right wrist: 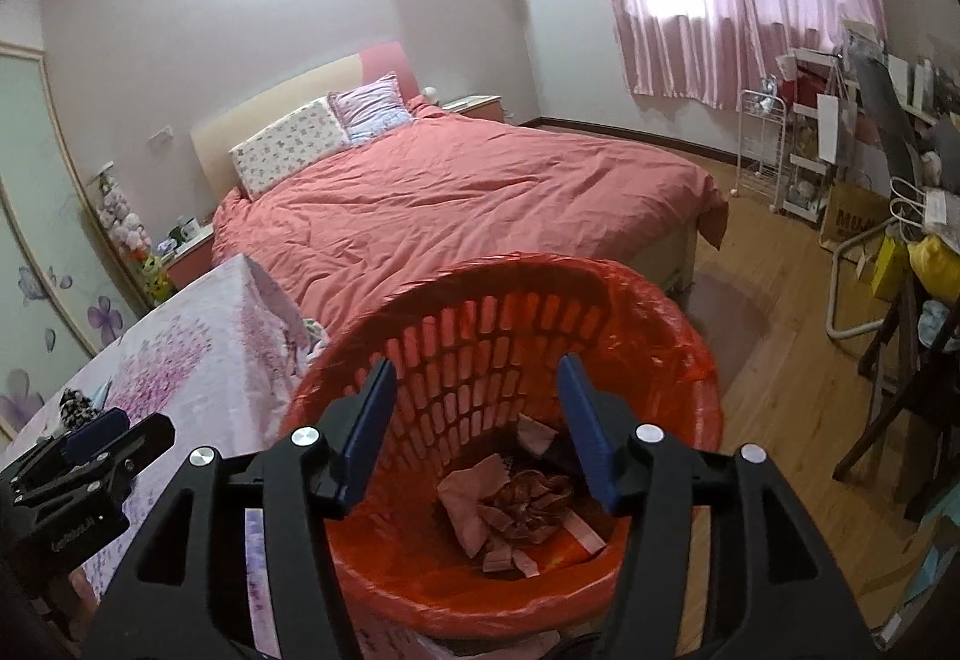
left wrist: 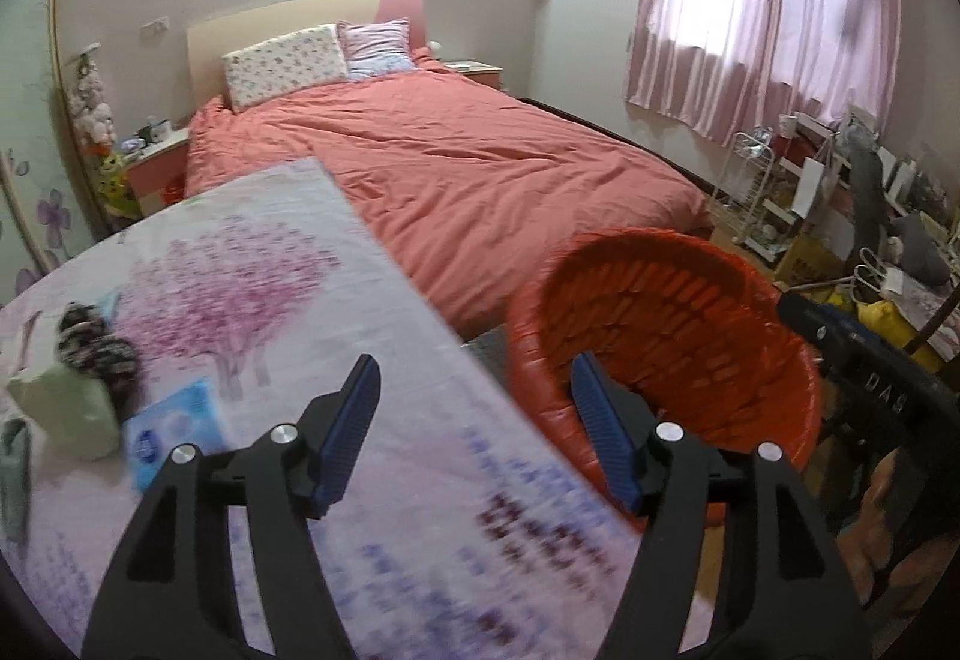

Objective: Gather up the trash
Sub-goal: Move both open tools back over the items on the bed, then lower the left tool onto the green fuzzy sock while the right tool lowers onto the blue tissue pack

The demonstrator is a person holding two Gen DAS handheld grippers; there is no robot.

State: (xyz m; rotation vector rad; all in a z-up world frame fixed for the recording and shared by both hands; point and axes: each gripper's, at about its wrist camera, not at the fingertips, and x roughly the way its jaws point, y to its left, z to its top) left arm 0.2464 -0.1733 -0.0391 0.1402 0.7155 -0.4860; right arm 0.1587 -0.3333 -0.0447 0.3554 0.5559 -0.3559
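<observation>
Both my grippers are spread apart and empty: the right gripper (right wrist: 477, 408) above the red basket (right wrist: 672, 312), the left gripper (left wrist: 474, 408) beside it

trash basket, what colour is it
Orange-red trash basket with a matching liner; it shows best in the right wrist view.

Both hand-held grippers (left wrist: 474, 420) (right wrist: 477, 429) agape, empty

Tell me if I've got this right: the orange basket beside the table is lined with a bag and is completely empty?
Not quite. The orange basket beside the table is lined with a bag, but it is not empty: crumpled paper scraps lie at its bottom. The right wrist view, looking down into it, shows this.
</observation>
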